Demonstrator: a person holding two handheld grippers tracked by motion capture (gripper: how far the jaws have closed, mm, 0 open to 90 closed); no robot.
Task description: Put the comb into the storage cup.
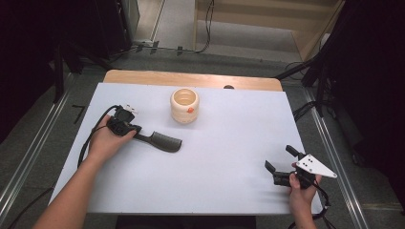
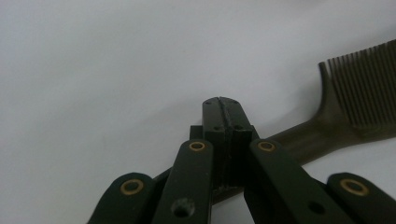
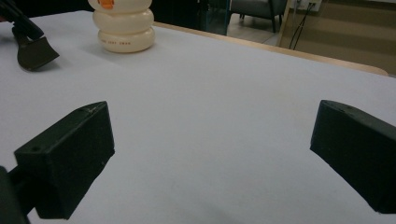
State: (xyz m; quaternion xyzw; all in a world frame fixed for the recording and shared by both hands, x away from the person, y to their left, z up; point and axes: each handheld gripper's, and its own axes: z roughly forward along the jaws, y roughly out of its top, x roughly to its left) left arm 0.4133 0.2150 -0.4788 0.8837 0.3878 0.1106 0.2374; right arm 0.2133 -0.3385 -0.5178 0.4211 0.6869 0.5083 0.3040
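Observation:
A dark comb (image 1: 165, 141) lies across the white table (image 1: 215, 167) left of centre, teeth end pointing right. My left gripper (image 1: 138, 136) is shut on the comb's handle. In the left gripper view the jaws (image 2: 219, 105) meet tightly, the handle runs under them, and the comb's teeth (image 2: 359, 93) are at the right. My right gripper (image 1: 278, 157) rests near the table's front right corner, open, with bare table between its fingers (image 3: 210, 154). A cream ribbed cup (image 1: 184, 105) with an orange mark stands upright behind the comb; the right gripper view has the cup (image 3: 123, 28) and the comb's end (image 3: 32, 53) at top left.
The white sheet covers a wooden tabletop whose far edge (image 1: 191, 78) shows behind the cup. Metal rails (image 1: 329, 143) run along both sides of the table. Cables (image 1: 207, 28) lie on the floor beyond.

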